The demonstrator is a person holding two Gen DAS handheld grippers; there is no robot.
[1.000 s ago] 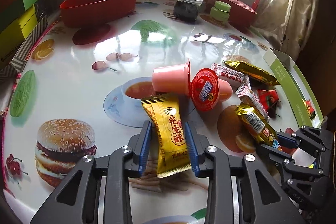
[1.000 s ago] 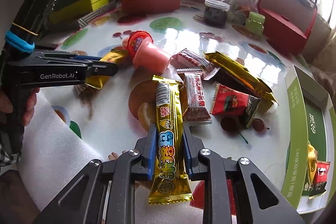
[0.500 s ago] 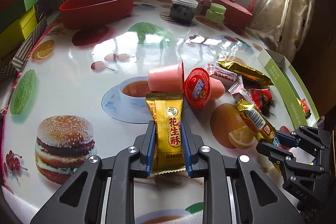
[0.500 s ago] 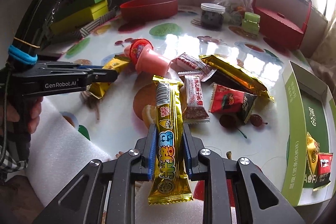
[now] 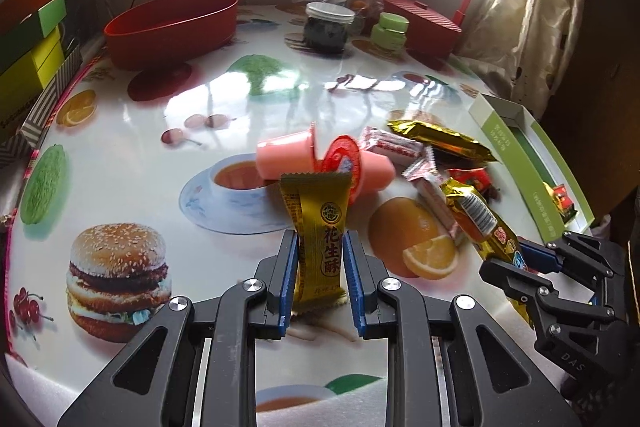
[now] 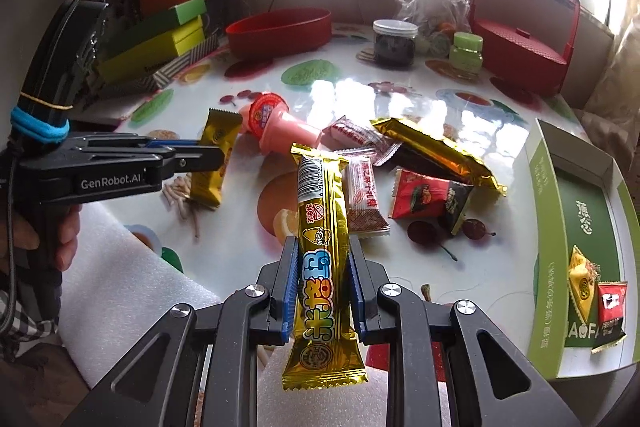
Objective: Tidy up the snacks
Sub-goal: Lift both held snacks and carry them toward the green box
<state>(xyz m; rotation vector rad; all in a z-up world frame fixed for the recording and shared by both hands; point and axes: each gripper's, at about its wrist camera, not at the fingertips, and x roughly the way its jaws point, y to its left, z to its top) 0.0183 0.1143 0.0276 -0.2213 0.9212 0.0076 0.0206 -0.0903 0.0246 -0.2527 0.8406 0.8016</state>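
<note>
**A:** What does the left gripper [image 5: 321,259] have hold of?

**B:** Its two blue-padded jaws are pinched tight on a yellow peanut candy packet [image 5: 318,231]. The packet stands upright between the pads, its top edge rising ahead of the fingertips and its lower edge hanging just behind them.

**A:** And the right gripper [image 6: 323,267]?

**B:** Also clamped shut, on a long gold snack bar [image 6: 322,259]. The bar runs lengthwise between the jaws, with the barcode end sticking out well past the tips and the other end trailing back over the gripper's body.

**A:** Where are the other snacks relative to the tools?

**B:** Ahead of the left gripper lie two pink jelly cups [image 5: 288,155] on their sides. Ahead and to the right of the right gripper sit a white-and-red wafer packet [image 6: 364,195], a red packet [image 6: 424,195] and a gold wrapper [image 6: 436,147], loosely heaped on the printed tablecloth [image 5: 120,155].

**A:** Any container?

**B:** A green open box [image 6: 548,227] lies far right of the right gripper, with two small packets inside at its near end.
</note>
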